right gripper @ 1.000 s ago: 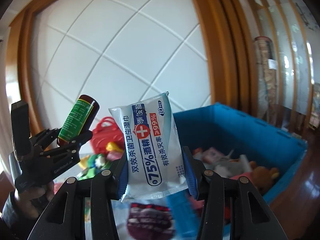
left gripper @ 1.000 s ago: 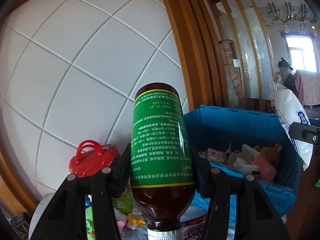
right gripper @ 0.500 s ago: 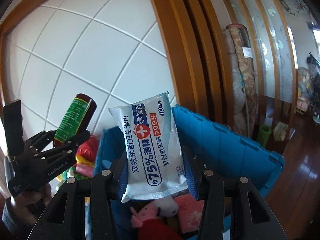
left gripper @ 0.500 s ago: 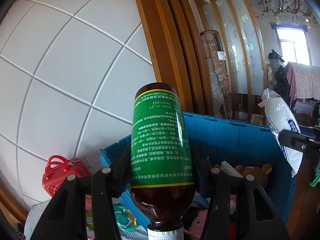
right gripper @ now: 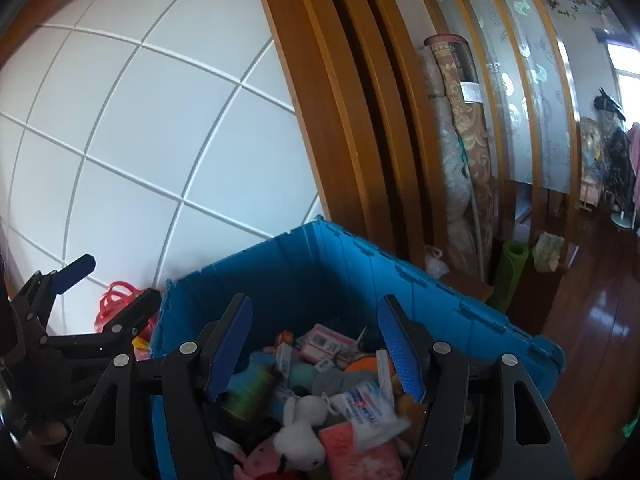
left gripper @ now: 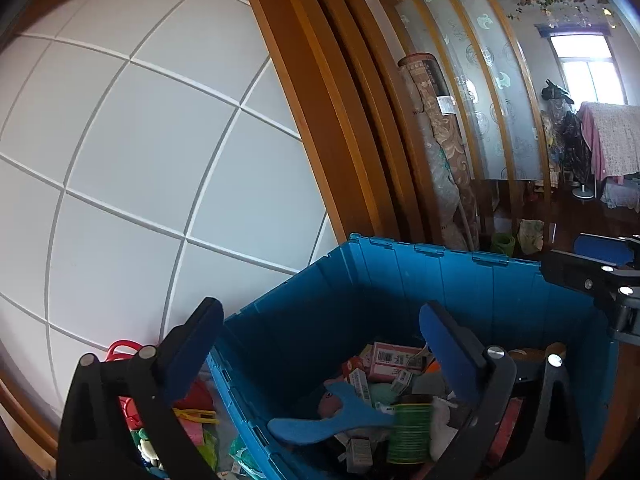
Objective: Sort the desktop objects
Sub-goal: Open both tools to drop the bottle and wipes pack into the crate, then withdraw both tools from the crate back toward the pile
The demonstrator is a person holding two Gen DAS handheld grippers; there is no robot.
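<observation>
A blue plastic crate (left gripper: 460,280) (right gripper: 360,264) holds several toys and packets. My left gripper (left gripper: 320,344) is open and empty above the crate's left side; the brown bottle with the green label (left gripper: 410,432) (right gripper: 248,394) lies blurred among the contents below it. My right gripper (right gripper: 316,336) is open and empty above the crate; the white wet-wipes packet (right gripper: 366,408) lies blurred on the pile beneath it. The left gripper (right gripper: 92,292) also shows at the left of the right wrist view, and the right gripper (left gripper: 600,276) at the right edge of the left wrist view.
A red toy bag (left gripper: 128,352) (right gripper: 116,304) and small toys sit left of the crate against a white panelled wall (left gripper: 140,160). Wooden door frames (left gripper: 340,120), rolled carpets (right gripper: 464,140) and a green roll (right gripper: 508,272) stand behind on the wood floor.
Both grippers opened. The bottle left the left gripper and the wipes packet left the right gripper; both dropped into the blue crate.
</observation>
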